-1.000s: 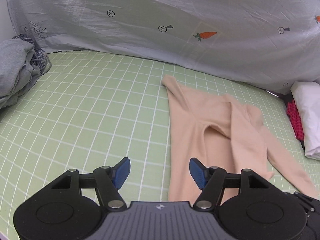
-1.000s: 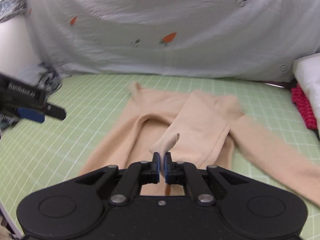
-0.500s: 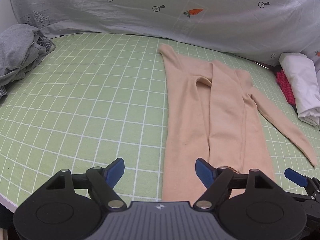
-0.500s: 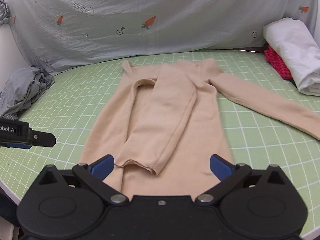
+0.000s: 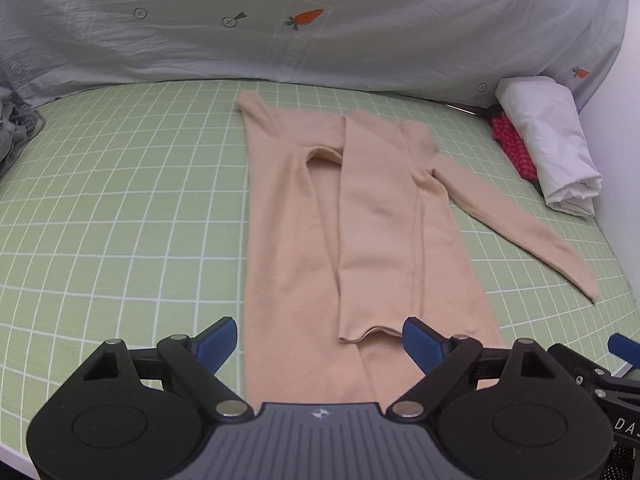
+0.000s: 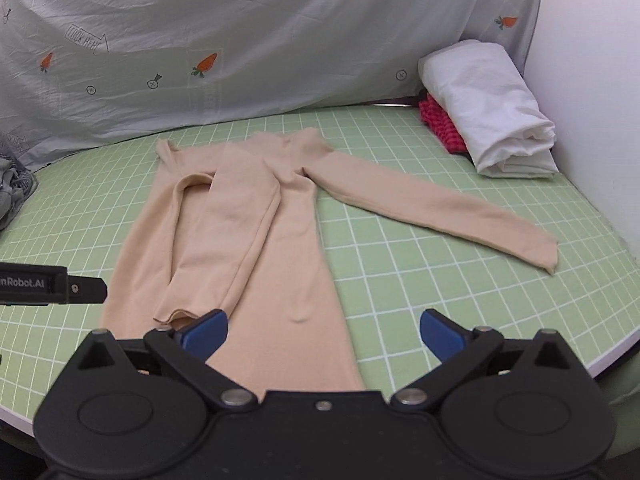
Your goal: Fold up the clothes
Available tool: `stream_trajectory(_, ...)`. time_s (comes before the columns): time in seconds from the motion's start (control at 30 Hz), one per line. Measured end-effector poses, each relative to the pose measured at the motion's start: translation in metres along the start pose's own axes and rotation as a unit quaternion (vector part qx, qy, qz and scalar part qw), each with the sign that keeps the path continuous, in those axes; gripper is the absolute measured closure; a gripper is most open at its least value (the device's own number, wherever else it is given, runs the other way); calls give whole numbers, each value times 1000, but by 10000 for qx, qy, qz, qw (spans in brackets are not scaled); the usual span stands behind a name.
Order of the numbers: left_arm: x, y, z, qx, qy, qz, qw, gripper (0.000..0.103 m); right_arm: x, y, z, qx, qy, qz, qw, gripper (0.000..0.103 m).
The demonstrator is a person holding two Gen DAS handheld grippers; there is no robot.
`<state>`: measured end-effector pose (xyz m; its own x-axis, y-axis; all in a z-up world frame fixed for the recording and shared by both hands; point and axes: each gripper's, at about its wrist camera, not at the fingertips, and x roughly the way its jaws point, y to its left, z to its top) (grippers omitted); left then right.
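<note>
Staged folding bench: gridded mat (image 5: pixel 120 200), carrot-print backdrop sheet (image 6: pixel 240 40).

"LOOK HERE!" on the sheet (image 6: pixel 280 40); "nRobot.AI" on the left tongs (image 6: pixel 52 284).

The lower hem of the beige sweater (image 5: pixel 288 240) is covered by the body of the left tongs (image 5: pixel 316 344) in the left wrist view and by the right tongs (image 6: pixel 322 332) in the right wrist view. The grey clothing pile (image 5: pixel 12 136) is cut off by the left edge. The red knitted item (image 6: pixel 440 128) is largely hidden under the white folded cloth (image 6: pixel 488 108). The small print on the patterned sheet (image 6: pixel 240 40) cannot be fully read.
</note>
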<state>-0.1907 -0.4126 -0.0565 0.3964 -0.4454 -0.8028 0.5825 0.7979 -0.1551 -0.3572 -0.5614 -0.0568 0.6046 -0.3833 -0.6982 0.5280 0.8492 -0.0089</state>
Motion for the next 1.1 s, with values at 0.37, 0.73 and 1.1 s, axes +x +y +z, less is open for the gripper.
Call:
stream_trajectory(0.37,62,-49,20,203,368,144,9990,32,76,-51,6,18,405,513,9979,0)
stream_trajectory(0.73,109,-42,9,-141,1088,558,9924,60,87,-72,4,-252,671,414,9966,0)
stream_trajectory(1.1,75,-40,7,-154,662,384,9969,101,91,-66,16,-325,582,428,9969,0)
